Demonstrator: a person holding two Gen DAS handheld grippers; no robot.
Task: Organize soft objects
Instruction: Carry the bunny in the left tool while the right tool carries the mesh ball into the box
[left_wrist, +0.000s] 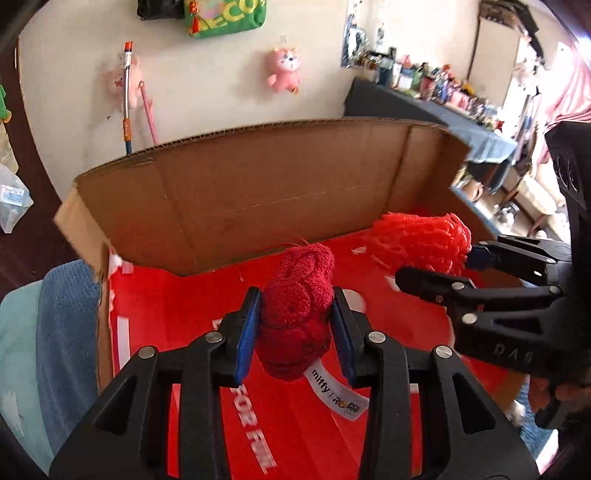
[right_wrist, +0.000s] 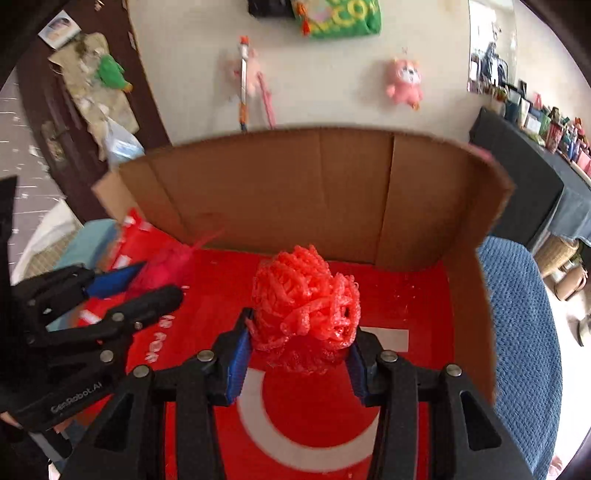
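My left gripper (left_wrist: 295, 325) is shut on a dark red plush toy (left_wrist: 299, 314) with a white "miffy" tag, held above the red floor of an open cardboard box (left_wrist: 258, 177). My right gripper (right_wrist: 299, 350) is shut on a bright red foam net ball (right_wrist: 306, 299), also above the box's red floor (right_wrist: 406, 295). The right gripper with its net ball (left_wrist: 421, 240) shows at the right of the left wrist view. The left gripper (right_wrist: 147, 280) and its plush (right_wrist: 170, 262) show at the left of the right wrist view.
The box's tall brown back flap (right_wrist: 314, 192) stands ahead. A blue towel (left_wrist: 62, 325) lies left of the box, blue cloth (right_wrist: 524, 332) on its right. Pink plush toys (left_wrist: 284, 70) and a green bag (left_wrist: 225, 18) hang on the wall behind.
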